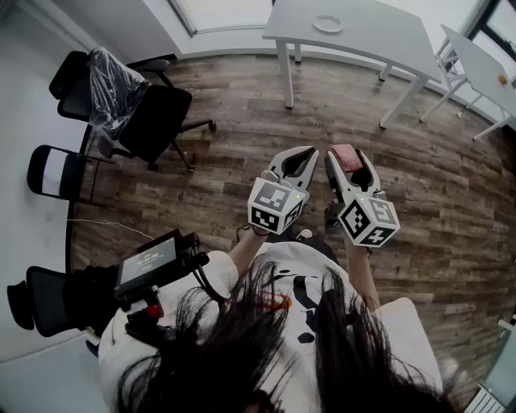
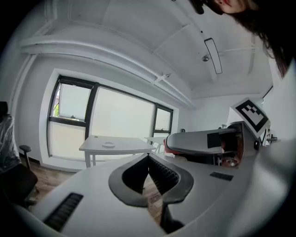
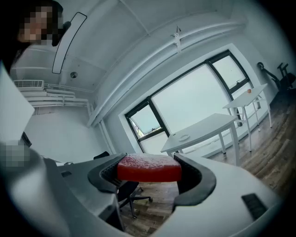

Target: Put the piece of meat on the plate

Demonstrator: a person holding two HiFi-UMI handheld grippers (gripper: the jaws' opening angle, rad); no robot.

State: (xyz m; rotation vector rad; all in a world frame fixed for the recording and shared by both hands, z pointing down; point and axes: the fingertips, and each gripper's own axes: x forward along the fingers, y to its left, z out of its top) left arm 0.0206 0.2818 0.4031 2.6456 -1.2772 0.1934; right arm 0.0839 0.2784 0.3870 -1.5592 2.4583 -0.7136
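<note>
A brown wood-plank floor (image 1: 242,97) is carrying the furniture; a white rectangular four-legged table (image 1: 379,36) is standing on it at the far side, with a flat white round plate (image 1: 327,23) lying on its top; a second white table (image 1: 476,60) is standing just beside it, bearing a small orange object (image 1: 502,79); black wheeled office chairs (image 1: 157,121) are resting on the planks at the left.

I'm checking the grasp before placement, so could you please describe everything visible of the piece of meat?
The piece of meat is a flat red slab with a pebbled top and smooth, rounded sides, looking rubbery. It lies level, clamped across its width between the right gripper's jaws, in the air above the wooden floor.
</note>
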